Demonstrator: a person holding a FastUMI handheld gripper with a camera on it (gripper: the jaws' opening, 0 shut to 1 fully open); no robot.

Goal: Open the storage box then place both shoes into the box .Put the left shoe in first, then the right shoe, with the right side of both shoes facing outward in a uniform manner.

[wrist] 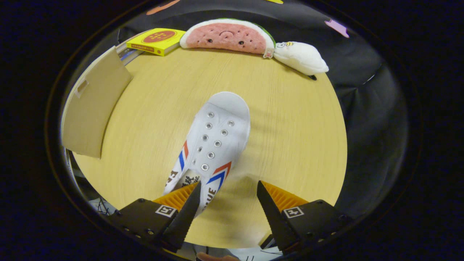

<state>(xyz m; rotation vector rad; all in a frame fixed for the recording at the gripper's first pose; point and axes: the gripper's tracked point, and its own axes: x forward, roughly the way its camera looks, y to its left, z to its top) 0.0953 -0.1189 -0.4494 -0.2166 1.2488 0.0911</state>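
Where the shoe (214, 145) underlies the parted claw (229, 190), heel hidden.

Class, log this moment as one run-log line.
gripper: open, holding nothing | white shoe: on table, heel by one finger | box flap: open

Cloth shoe (214, 145), matt wood-grain table (290, 119).

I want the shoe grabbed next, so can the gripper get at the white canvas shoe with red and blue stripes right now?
Probably yes. The gripper is open, and the white canvas shoe lies on the round wooden table just ahead, its heel end partly between the fingers, nothing blocking.
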